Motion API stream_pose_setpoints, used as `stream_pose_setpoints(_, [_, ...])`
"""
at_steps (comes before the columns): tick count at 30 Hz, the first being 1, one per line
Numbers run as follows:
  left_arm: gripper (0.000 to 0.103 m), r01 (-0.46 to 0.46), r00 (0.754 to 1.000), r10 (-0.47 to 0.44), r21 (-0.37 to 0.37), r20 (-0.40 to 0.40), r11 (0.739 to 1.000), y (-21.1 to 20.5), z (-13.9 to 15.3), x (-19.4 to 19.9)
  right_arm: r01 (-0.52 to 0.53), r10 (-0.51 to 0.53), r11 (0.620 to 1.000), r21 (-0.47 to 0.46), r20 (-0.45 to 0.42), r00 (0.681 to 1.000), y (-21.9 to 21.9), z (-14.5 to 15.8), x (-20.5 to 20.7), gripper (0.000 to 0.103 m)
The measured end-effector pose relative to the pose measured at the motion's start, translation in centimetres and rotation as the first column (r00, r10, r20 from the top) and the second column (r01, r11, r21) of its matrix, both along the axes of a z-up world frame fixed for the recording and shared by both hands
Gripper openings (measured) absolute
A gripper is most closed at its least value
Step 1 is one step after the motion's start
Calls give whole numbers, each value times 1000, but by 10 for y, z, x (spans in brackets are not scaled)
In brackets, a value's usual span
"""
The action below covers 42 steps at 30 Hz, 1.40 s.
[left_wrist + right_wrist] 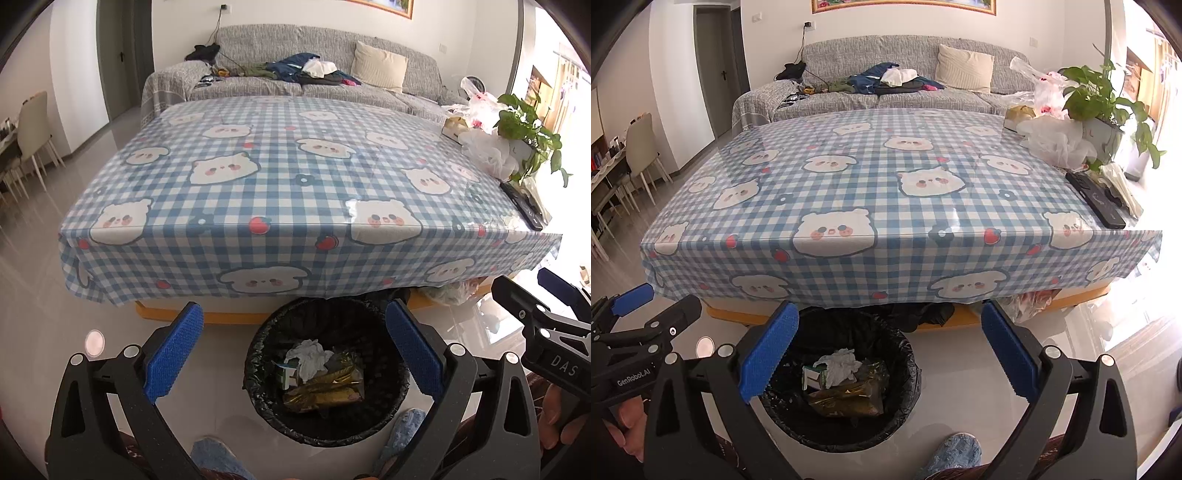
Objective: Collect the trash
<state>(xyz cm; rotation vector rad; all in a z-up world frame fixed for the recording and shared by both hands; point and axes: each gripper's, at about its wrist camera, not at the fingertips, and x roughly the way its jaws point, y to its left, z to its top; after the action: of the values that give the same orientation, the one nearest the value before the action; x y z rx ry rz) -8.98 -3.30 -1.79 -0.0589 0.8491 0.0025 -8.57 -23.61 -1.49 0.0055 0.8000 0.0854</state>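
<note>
Left gripper (293, 349): I hold its jaws spread wide, empty, above the bin (327, 373).
Right gripper (890, 350): jaws likewise spread, empty.
Trash (321, 376): tissue, carton, gold wrapper inside bin, before the surface (295, 177).

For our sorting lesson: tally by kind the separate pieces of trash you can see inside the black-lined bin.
Crumpled white tissue: 1
Small green-and-white carton: 1
Gold foil wrapper: 1
Total: 3, all in the bin

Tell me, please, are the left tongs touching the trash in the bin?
Apart. The left wrist view shows the left tongs open and empty, above the trash lying deep in the bin.
</note>
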Motion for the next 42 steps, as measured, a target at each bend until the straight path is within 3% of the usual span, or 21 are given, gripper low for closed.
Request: stream_pose_setpoints(42, [97,3,1000,-3,11,3,1000,-2,-2,-2,-6,6,1000,-7,-8,1000,3,-2,0,95])
